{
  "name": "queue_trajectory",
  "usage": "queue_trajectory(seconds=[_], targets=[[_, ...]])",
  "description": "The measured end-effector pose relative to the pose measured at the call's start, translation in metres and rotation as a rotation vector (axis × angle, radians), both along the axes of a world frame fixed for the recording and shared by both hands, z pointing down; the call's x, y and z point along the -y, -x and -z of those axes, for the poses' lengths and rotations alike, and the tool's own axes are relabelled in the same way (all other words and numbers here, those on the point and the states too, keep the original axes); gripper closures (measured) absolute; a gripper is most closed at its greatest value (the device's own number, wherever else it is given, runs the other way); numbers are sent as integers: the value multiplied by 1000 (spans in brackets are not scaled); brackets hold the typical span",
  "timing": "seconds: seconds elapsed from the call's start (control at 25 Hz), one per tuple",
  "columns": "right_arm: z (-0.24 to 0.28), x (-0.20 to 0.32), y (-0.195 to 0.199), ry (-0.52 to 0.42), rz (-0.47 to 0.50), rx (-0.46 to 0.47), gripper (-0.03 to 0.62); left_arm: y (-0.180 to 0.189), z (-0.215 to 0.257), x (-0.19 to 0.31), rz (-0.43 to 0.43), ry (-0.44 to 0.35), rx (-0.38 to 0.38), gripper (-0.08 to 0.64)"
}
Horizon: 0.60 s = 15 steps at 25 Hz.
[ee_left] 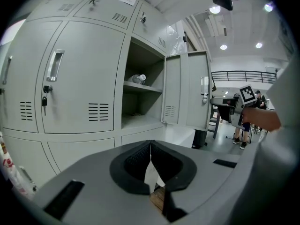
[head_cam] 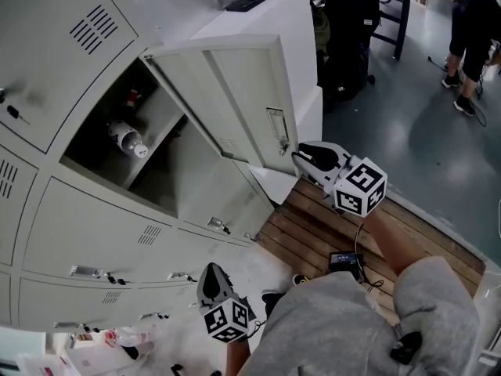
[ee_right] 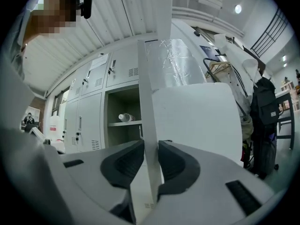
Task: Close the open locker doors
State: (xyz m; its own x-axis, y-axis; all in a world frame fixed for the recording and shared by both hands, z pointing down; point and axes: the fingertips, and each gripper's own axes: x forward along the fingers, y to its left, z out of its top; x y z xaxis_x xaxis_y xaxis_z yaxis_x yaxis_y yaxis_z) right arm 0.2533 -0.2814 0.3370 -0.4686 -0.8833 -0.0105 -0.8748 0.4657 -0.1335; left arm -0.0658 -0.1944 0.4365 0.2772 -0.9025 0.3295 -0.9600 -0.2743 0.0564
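One grey locker door (head_cam: 235, 100) stands open, swung out to the right of its compartment (head_cam: 156, 163). A white bottle (head_cam: 127, 139) lies on the shelf inside. My right gripper (head_cam: 301, 157) is at the door's free edge below the handle (head_cam: 278, 130), shut on the door's thin edge (ee_right: 149, 139), which runs up between the jaws of my right gripper (ee_right: 151, 146). My left gripper (head_cam: 210, 276) hangs low in front of the closed lower lockers. In its own view the left gripper (ee_left: 150, 144) is shut on nothing, and the open door (ee_left: 190, 95) shows to the right.
Closed lockers (head_cam: 94, 233) with keys surround the open one. A white cabinet (head_cam: 274, 22) stands right behind the door. A wooden pallet (head_cam: 313, 225) with a black device (head_cam: 344, 261) lies underfoot. People (head_cam: 470, 22) stand far right. Packets (head_cam: 102, 343) litter the floor lower left.
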Motion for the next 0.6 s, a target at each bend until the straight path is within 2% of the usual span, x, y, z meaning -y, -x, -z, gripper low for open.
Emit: queue_trajectory(seconds=[0.16, 0.28, 0.6], targets=[[0, -8, 18, 6, 105, -4, 489, -7, -1, -2, 1, 0, -4, 549], [1, -12, 31, -5, 141, -23, 489, -9, -1, -4, 6, 2, 0, 549], [2, -26, 75, -21, 308, -60, 483, 1, -1, -10, 61, -2, 7, 549]])
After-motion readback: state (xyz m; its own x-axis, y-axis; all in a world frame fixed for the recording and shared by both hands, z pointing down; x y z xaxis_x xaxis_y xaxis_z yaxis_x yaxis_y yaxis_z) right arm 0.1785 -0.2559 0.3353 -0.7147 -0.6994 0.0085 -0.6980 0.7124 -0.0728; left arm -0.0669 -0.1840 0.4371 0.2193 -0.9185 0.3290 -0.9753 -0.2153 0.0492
